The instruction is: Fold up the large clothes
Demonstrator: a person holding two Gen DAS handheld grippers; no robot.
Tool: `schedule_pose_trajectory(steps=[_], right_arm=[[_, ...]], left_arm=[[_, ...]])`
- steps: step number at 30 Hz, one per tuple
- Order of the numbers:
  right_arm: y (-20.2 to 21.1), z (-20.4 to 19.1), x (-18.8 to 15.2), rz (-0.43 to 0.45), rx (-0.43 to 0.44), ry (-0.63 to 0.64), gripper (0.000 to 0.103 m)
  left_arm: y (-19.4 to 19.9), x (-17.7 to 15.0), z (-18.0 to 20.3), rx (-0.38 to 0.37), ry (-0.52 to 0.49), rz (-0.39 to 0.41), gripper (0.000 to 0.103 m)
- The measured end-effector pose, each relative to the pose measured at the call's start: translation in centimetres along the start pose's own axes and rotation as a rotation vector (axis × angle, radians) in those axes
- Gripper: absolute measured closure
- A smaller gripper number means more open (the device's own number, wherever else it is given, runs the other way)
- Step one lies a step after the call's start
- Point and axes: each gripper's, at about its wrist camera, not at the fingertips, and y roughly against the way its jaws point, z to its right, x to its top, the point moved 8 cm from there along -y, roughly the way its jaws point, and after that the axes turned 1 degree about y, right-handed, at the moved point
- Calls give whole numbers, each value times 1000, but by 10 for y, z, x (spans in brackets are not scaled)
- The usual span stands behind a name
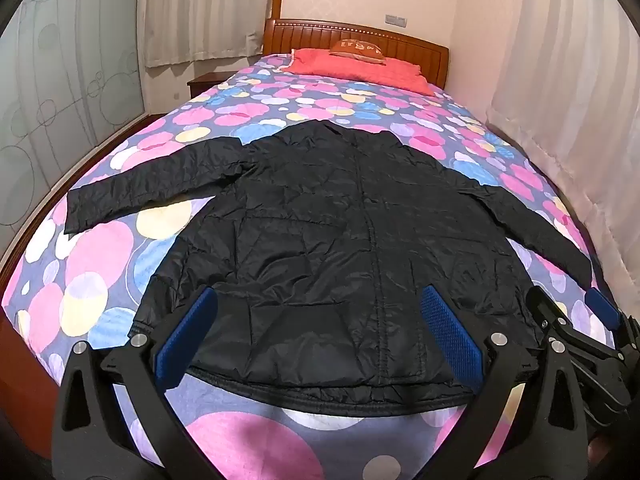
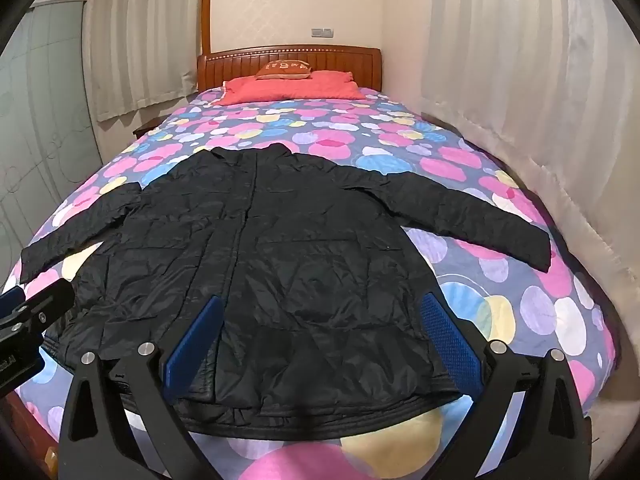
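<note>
A black quilted jacket (image 1: 340, 240) lies flat, front up, on the bed, both sleeves spread out to the sides and hem toward me; it also shows in the right wrist view (image 2: 288, 264). My left gripper (image 1: 320, 300) is open and empty, held above the hem. My right gripper (image 2: 322, 308) is open and empty, above the hem's right part. The right gripper also shows at the right edge of the left wrist view (image 1: 560, 312). The left gripper shows at the left edge of the right wrist view (image 2: 28, 312).
The bed has a quilt with coloured circles (image 1: 100, 248), a red pillow (image 1: 356, 68) and a wooden headboard (image 1: 360, 36). Curtains (image 2: 520, 100) hang along the right side. A glass wardrobe door (image 1: 60, 100) stands on the left.
</note>
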Motion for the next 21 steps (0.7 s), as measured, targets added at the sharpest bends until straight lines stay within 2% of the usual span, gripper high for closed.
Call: schedule_pose_trajectory(steps=[21], right_arm=[[0, -5, 0, -2, 4, -3, 5]], left_arm=[[0, -6, -5, -2, 1, -7, 2]])
